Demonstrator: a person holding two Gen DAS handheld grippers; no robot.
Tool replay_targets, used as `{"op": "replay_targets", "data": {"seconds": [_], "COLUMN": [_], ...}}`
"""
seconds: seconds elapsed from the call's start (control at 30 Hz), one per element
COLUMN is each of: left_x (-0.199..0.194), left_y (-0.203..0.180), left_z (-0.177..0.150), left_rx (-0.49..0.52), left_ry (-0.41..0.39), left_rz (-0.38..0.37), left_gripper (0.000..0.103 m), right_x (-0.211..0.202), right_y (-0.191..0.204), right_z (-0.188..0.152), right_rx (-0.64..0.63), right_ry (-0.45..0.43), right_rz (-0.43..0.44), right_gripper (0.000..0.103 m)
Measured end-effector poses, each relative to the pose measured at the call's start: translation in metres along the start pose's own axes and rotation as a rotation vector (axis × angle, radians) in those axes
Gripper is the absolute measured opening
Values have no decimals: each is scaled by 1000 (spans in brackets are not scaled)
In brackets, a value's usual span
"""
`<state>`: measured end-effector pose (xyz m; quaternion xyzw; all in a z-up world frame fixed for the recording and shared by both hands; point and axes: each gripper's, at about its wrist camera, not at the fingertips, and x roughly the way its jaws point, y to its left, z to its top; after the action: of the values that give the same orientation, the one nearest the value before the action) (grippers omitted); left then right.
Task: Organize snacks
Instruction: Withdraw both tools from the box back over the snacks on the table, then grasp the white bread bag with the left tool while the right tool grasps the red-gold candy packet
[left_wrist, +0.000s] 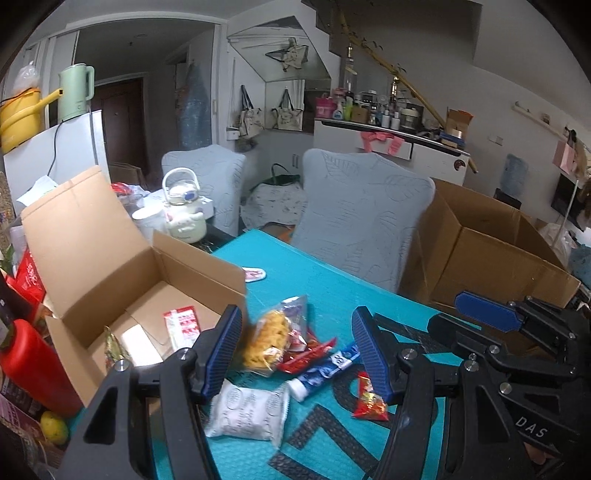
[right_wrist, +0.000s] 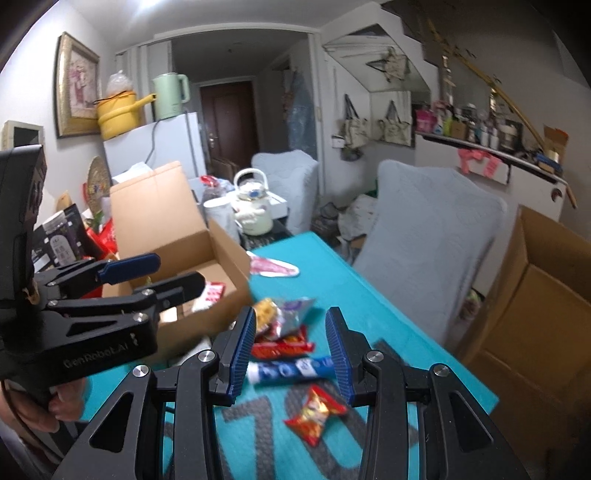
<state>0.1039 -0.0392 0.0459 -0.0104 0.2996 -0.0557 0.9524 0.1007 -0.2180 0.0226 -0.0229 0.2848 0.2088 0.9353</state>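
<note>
A pale green kettle (left_wrist: 75, 92) and a yellow pot (left_wrist: 20, 120) stand atop the white fridge (left_wrist: 51, 155). Two grey-covered chairs (left_wrist: 364, 218) face the teal surface (left_wrist: 332, 280).

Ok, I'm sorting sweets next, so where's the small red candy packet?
The small red candy packet lies on the teal mat, nearest the camera, just below the blue-and-white tube.

1. The white snack packet (left_wrist: 248, 413) is partly hidden behind the left gripper's (left_wrist: 297, 354) finger.
2. The blue tube's (right_wrist: 291, 369) ends vanish behind the right gripper's (right_wrist: 291, 354) fingers.
3. The large cardboard box (right_wrist: 535, 295) is blurred and cut off at the right edge.
4. Print on the red packet (right_wrist: 314, 413) is too blurred to read.
</note>
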Motion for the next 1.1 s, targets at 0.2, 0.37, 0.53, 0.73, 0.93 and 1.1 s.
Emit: {"op": "replay_targets", "data": {"seconds": [0.2, 0.37, 0.53, 0.73, 0.93, 1.1], "left_x": [10, 19, 28, 40, 50, 65], "left_y": [-9, -12, -6, 4, 17, 35], "left_z": [-16, -33, -51, -70, -86, -97], "left_rx": [-10, -9, -37, -59, -72, -117], "left_ry": [27, 66, 101, 142, 156, 204], "left_rz": [-14, 11, 42, 60, 93, 96], "left_gripper": [61, 61, 61, 61, 61, 61], "right_x": [2, 9, 26, 46, 64, 79], "right_y": [-8, -14, -12, -8, -11, -15], "right_z": [-20, -41, -61, -84, -99, -105], "right_rx": [11, 39, 69, 82, 119, 141], "right_ry": [30, 64, 113, 164, 215, 245], "right_rz": [-17, -6, 37, 52, 51, 61], "right_gripper": [51, 52, 53, 63, 66, 69]}}
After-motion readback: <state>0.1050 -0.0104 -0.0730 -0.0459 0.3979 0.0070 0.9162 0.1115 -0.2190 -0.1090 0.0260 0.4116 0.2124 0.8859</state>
